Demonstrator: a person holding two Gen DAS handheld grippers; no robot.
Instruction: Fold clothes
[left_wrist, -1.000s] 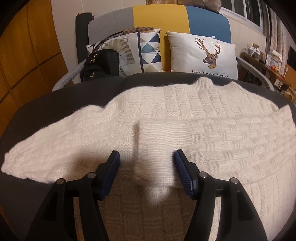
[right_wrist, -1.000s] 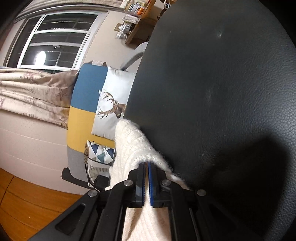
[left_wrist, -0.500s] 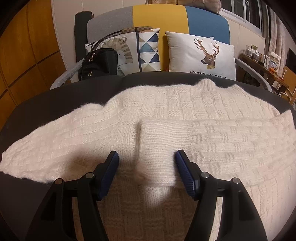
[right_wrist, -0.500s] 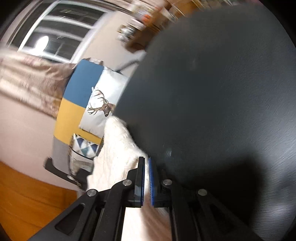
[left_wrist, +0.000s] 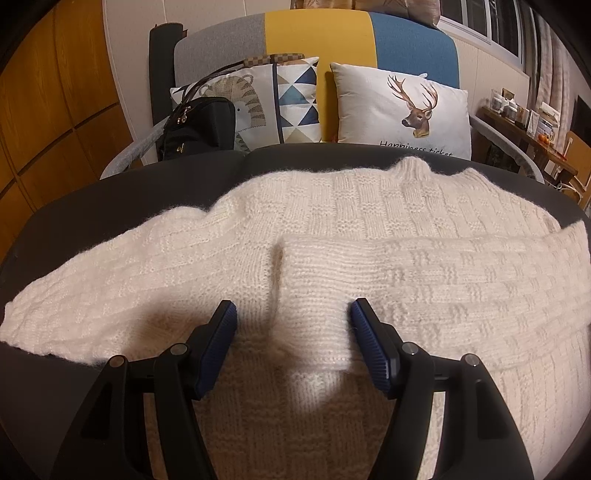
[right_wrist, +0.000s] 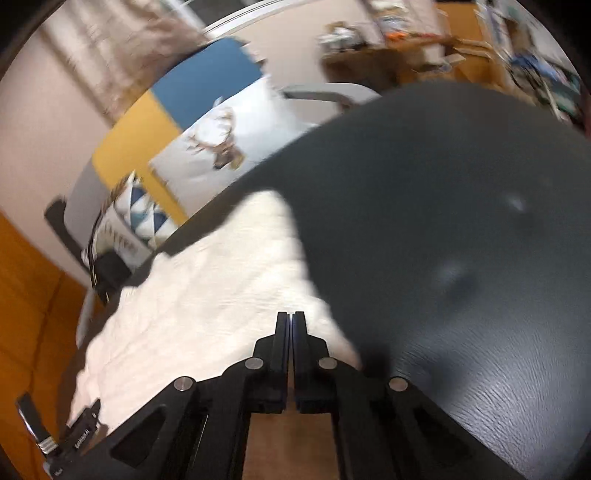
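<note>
A cream knitted sweater (left_wrist: 369, 206) lies spread on the dark round table (left_wrist: 92, 199). One sleeve is folded across its body, and the ribbed cuff (left_wrist: 314, 280) ends between the fingers of my left gripper (left_wrist: 291, 317). That gripper is open and hovers just over the cuff without pinching it. In the blurred right wrist view, my right gripper (right_wrist: 290, 315) hangs above the sweater's (right_wrist: 207, 288) right edge. Its jaws are closing to a hairline gap, and I see nothing between them. Bare dark table (right_wrist: 461, 221) fills the right side of that view.
Behind the table stands a sofa with a deer cushion (left_wrist: 406, 107), a triangle-pattern cushion (left_wrist: 295, 99) and a black handbag (left_wrist: 199, 125). Wooden cabinet doors (left_wrist: 44, 110) are at the left. A cluttered shelf (left_wrist: 524, 118) is at the right.
The right gripper has risen and rolled, so the table and sweater now appear more level beneath it, and it no longer sits in the sweater's edge. The left gripper has stayed put.
</note>
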